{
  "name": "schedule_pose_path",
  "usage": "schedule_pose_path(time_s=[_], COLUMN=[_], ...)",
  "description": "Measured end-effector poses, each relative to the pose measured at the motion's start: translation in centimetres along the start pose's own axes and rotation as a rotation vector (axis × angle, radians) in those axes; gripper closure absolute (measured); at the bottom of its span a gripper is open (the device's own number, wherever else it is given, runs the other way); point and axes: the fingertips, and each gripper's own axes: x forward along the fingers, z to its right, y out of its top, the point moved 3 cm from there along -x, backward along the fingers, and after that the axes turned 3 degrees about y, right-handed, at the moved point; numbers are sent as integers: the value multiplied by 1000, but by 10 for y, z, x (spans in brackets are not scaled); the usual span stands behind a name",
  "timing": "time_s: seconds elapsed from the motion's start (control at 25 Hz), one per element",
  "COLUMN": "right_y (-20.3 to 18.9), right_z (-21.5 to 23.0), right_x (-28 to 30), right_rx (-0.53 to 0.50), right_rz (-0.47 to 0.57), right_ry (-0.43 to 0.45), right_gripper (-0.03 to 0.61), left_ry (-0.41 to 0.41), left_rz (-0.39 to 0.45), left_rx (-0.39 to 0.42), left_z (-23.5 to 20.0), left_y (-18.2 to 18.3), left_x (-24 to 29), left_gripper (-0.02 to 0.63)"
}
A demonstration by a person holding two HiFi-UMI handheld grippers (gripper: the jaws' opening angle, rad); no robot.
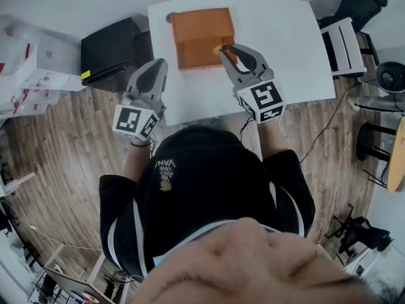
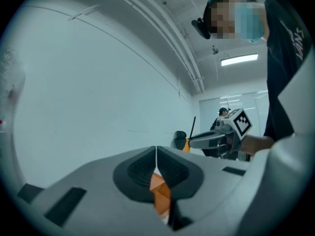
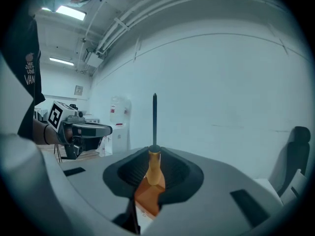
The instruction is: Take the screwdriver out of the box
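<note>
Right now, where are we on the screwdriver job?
Done: right gripper is shut on the orange-handled screwdriver, shaft upright. In hand: it hangs at the orange box's right edge. To do: carry it clear over the white table. Left gripper is shut, empty.

The screwdriver [image 3: 154,132] is seen with a dark, matt metal shaft and a glossy amber plastic handle. The left gripper [image 2: 156,150] and right gripper [image 3: 154,152] are moulded in smooth, matt grey plastic, with ribbed black pads [image 3: 132,171]. The box [image 1: 201,33] looks matt; the table [image 1: 285,49] is smooth and white, and the floor [image 1: 63,170] is wood-grained.

White table [image 1: 285,49], orange box [image 1: 201,30] resting on its left half, near the far edge
</note>
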Motion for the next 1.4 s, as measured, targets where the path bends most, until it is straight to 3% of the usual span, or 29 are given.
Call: schedule_pose_path(time_s=[0.4, 1.4], right_y=[12, 4], right_z=[-9, -15], right_x=[-27, -46], right_rx=[16, 125], right_rz=[52, 77], right_ry=[-54, -119], right_gripper=[499, 499], left_ry=[-36, -14], left_rz=[-7, 2], left_rx=[11, -7], left_z=[0, -21], left_y=[1, 0], left_x=[-2, -5], left_gripper=[597, 597])
